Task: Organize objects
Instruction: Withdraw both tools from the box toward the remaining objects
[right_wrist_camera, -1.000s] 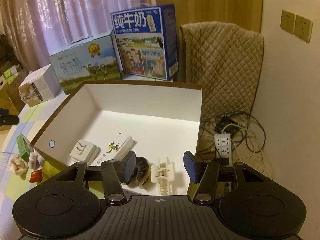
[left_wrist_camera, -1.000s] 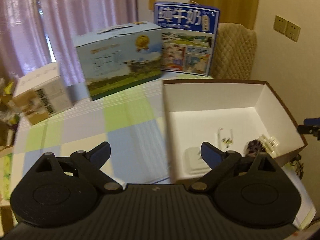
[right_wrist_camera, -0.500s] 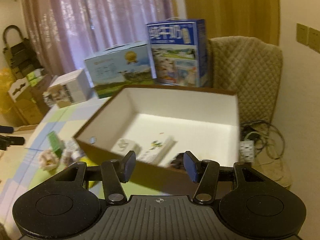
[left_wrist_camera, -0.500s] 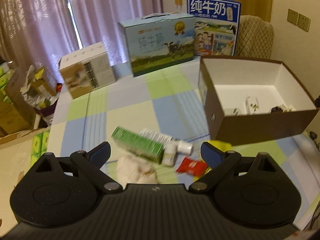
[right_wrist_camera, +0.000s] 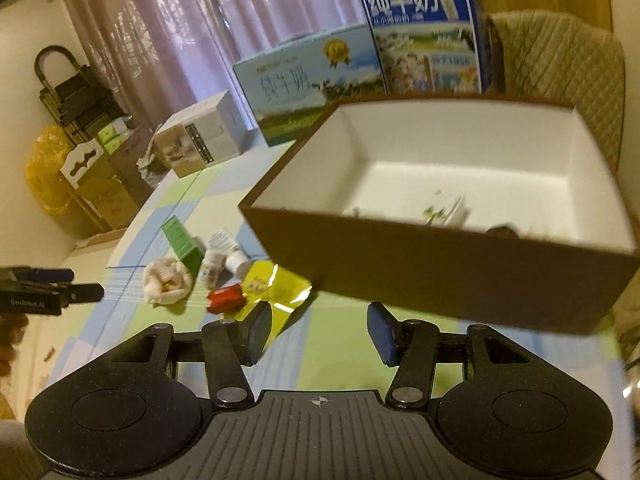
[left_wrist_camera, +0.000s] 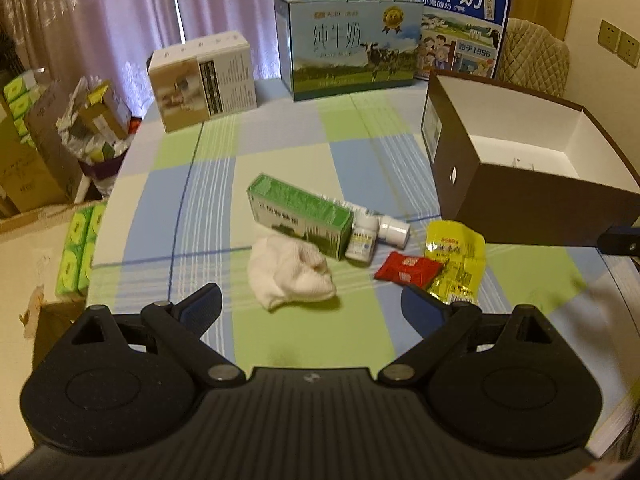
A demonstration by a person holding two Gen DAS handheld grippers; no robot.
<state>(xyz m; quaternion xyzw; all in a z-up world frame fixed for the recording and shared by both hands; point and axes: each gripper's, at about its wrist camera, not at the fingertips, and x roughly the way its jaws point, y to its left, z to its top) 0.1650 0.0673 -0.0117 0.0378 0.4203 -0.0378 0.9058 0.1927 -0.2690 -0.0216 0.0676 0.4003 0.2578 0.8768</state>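
Both the left gripper (left_wrist_camera: 310,306) and right gripper (right_wrist_camera: 318,330) hang released and empty. Left of the brown box (left_wrist_camera: 520,216), the cloth (left_wrist_camera: 290,272), green carton (left_wrist_camera: 300,214), bottles (left_wrist_camera: 362,240) and packets (left_wrist_camera: 454,256) lie clustered, probably awaiting transfer into it.

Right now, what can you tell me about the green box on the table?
The green box is a long rectangular carton, cardboard by the look, green with a white printed side panel. It lies flat and closed on the checked tablecloth. A small white bottle stands against its near end; a white cloth lies just in front.
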